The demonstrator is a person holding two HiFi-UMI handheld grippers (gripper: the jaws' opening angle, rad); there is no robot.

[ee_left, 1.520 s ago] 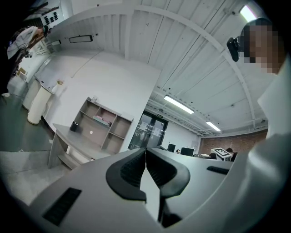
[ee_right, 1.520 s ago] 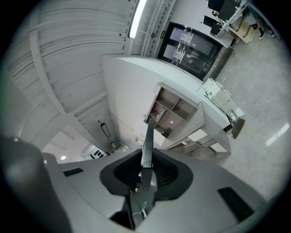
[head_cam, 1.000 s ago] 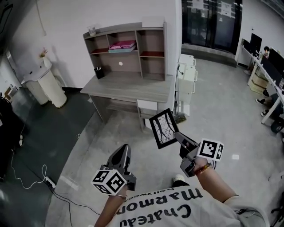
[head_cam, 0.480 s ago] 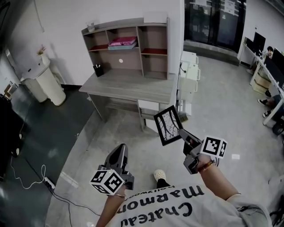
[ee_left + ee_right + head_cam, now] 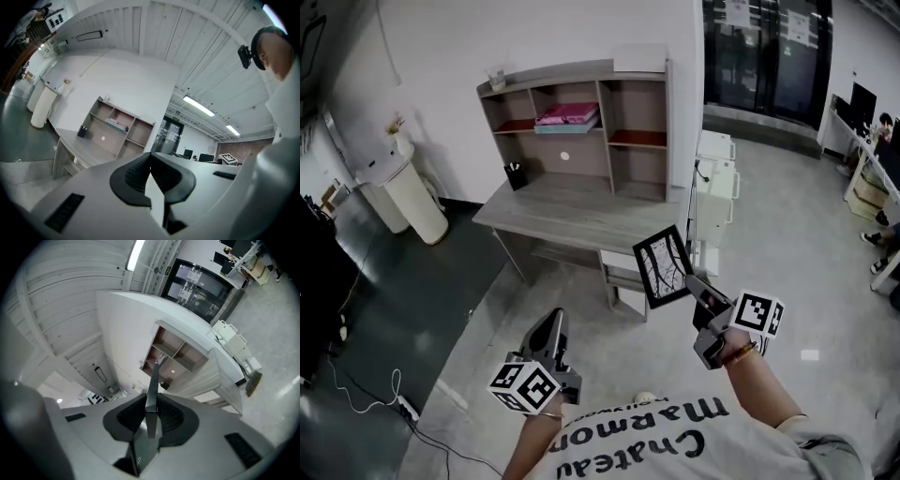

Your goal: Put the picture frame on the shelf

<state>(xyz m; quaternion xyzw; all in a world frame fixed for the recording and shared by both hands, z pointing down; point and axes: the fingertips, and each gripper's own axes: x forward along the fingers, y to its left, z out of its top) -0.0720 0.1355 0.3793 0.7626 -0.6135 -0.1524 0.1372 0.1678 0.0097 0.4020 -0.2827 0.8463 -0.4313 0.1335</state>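
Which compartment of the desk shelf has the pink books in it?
The upper middle compartment; the pink books lie there, while those beside it look empty.

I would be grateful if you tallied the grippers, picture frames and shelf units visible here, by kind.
grippers: 2, the left gripper and the right gripper
picture frame: 1
shelf unit: 1
Total: 4

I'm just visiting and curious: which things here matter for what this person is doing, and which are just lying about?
In the job: picture frame, clamped in the right gripper; shelf above the desk.

Lying about: pink books on the shelf; black pen cup; white bin; left gripper, shut and empty.
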